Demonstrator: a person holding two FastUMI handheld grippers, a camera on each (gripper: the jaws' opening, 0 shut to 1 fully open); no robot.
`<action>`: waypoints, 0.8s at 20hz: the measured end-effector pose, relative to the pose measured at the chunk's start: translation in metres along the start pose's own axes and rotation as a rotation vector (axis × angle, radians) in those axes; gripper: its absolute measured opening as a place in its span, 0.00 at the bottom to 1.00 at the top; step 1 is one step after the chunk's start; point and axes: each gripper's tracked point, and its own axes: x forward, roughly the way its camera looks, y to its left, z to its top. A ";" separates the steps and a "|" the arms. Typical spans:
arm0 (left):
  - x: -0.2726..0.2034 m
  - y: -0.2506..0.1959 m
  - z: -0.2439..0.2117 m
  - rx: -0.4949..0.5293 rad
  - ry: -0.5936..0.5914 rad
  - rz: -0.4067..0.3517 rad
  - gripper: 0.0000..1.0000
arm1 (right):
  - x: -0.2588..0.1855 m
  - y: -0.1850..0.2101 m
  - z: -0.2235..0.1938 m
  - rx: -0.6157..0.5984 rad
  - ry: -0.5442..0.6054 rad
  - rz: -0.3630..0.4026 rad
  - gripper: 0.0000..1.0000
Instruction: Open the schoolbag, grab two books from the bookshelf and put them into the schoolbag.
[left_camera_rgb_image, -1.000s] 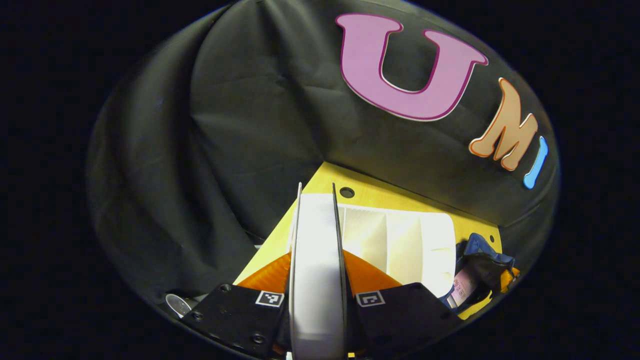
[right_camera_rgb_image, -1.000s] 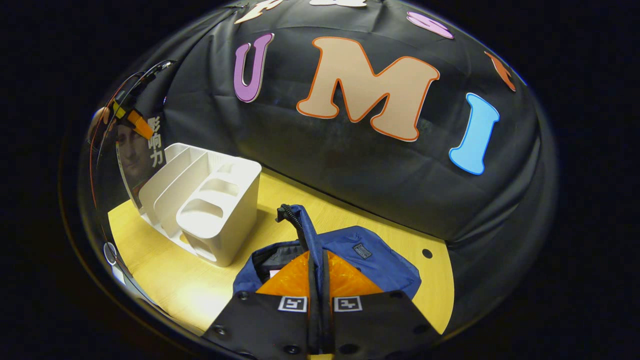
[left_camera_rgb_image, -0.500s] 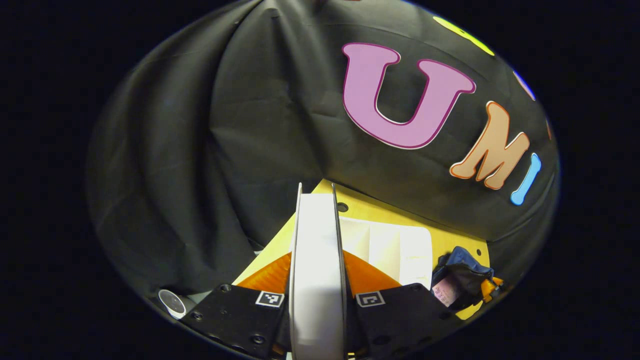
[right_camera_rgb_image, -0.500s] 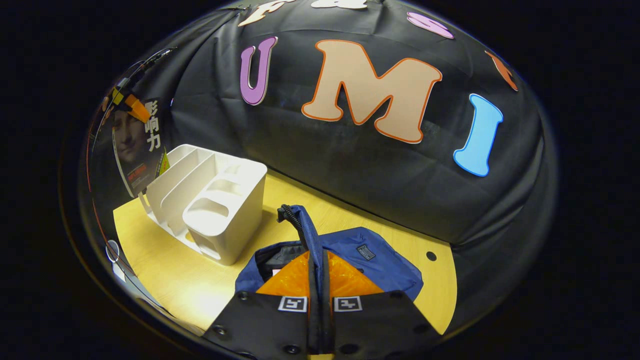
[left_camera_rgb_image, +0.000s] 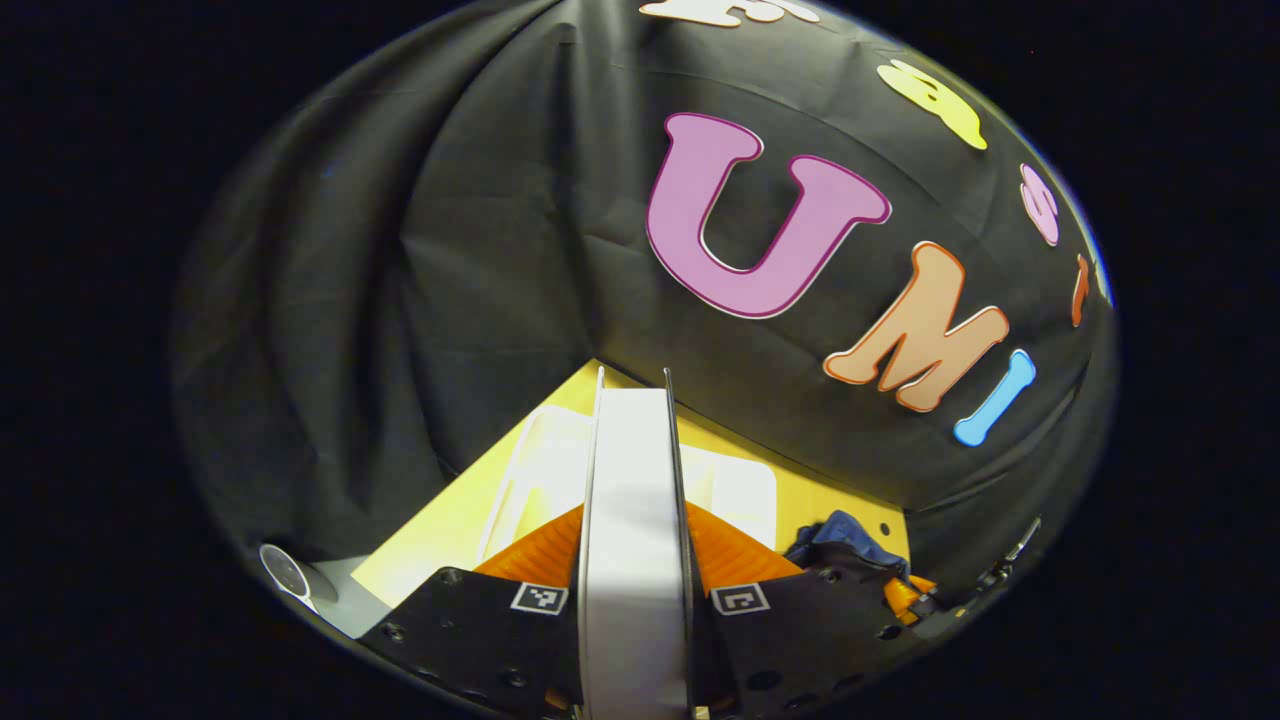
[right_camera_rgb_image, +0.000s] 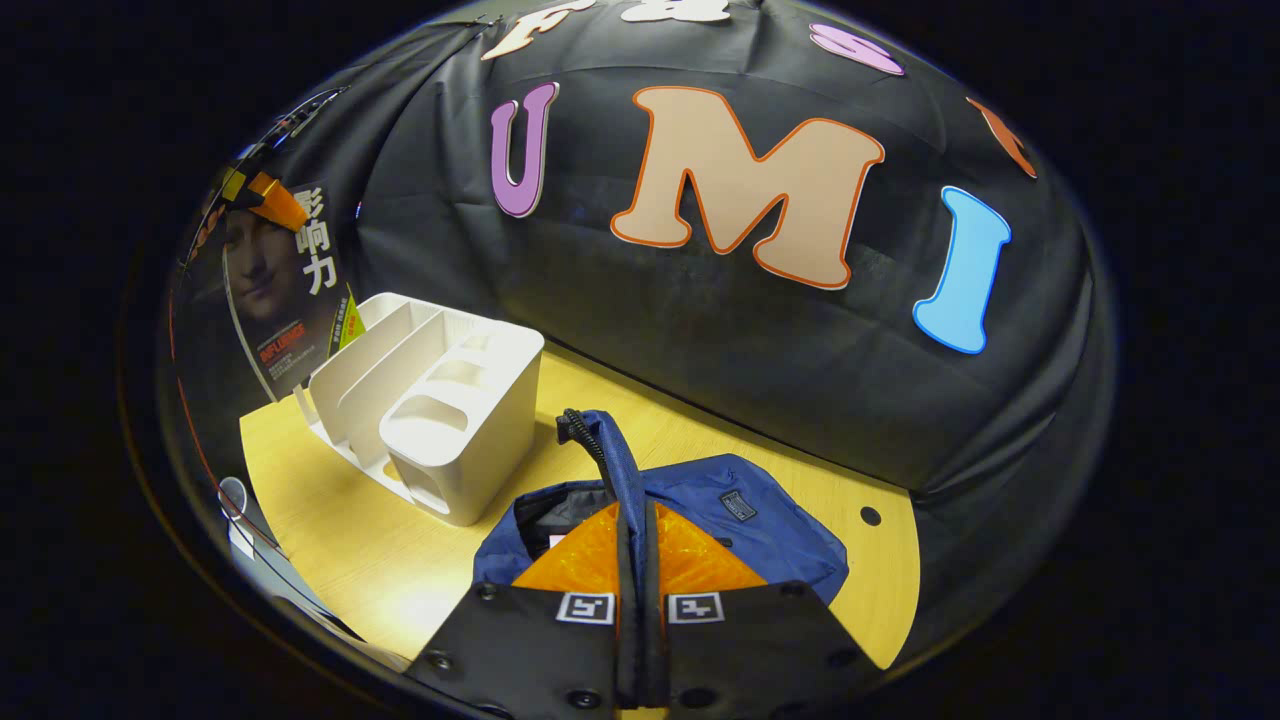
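We have a book pinched edge-on between the fingers of the left gripper, both fingers pressing flat on its covers, lifted above the white bookshelf and the yellow table. The right gripper is closed on the upper flap of the blue schoolbag, holding the zip edge raised so the mouth gapes. To do this step well, we judge we should carry the book across to the schoolbag without loosening the pinch, turn it so its narrow edge leads, and bring it down into the dark opening just left of the raised flap, while the right gripper holds the flap high and taut so the cloth does not fold under the book. We should let go only once the book sits well inside. Counting: one book in the left gripper, seen in the right gripper view as a dark cover above the shelf's far end; one bookshelf, with no further book visible in its slots; one schoolbag, with something pale just visible inside its mouth; two grippers.
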 end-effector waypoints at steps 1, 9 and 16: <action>-0.001 -0.006 -0.004 -0.015 0.003 -0.015 0.38 | -0.001 -0.001 0.000 -0.004 -0.002 0.004 0.05; -0.004 -0.060 -0.047 -0.144 0.026 -0.145 0.38 | -0.008 -0.005 -0.002 -0.015 -0.015 0.036 0.05; 0.004 -0.093 -0.087 -0.221 0.059 -0.217 0.37 | -0.012 -0.006 -0.002 -0.010 -0.023 0.055 0.05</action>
